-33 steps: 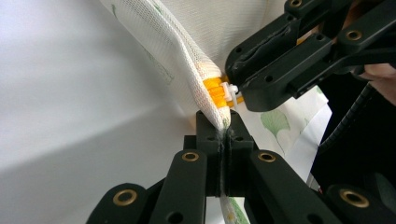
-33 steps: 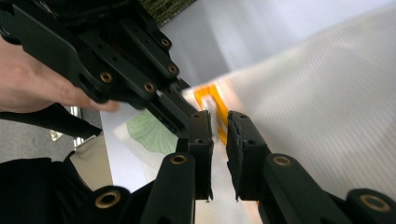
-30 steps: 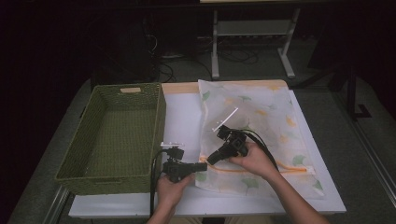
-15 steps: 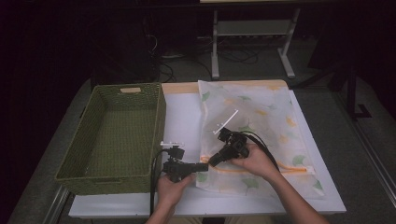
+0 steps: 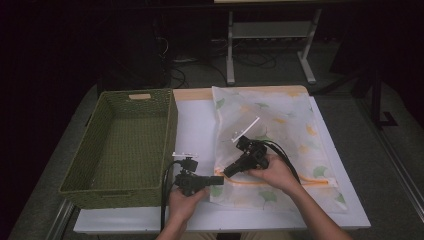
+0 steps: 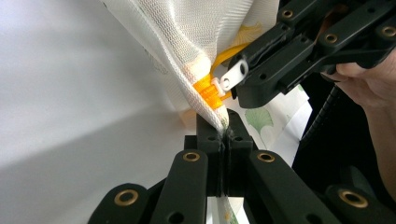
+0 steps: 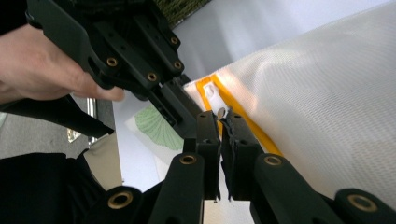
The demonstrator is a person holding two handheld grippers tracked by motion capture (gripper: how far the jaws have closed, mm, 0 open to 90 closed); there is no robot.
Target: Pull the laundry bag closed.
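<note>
A white mesh bag (image 5: 280,120) printed with green and yellow leaves lies flat on the table, with an orange zipper (image 5: 285,183) along its near edge. My left gripper (image 5: 220,178) is shut on the bag's near-left corner; the mesh runs down between its closed jaws (image 6: 223,128). My right gripper (image 5: 227,173) comes in from the right and meets it there. Its jaws (image 7: 219,116) are closed on the tip of the white zipper pull (image 7: 214,99), which sits at the zipper's left end. The pull (image 6: 233,74) also appears against the right gripper's jaws in the left gripper view.
A green woven basket (image 5: 172,125) with nothing in it stands on the left of the white table top (image 5: 197,125), close to my left hand. A small white tag (image 5: 247,127) lies on the bag's middle. Past the far edge stand a white frame's legs (image 5: 230,60).
Almost nothing has moved. Both grippers stay together at the bag's near-left corner, the right hand only shifting slightly.
</note>
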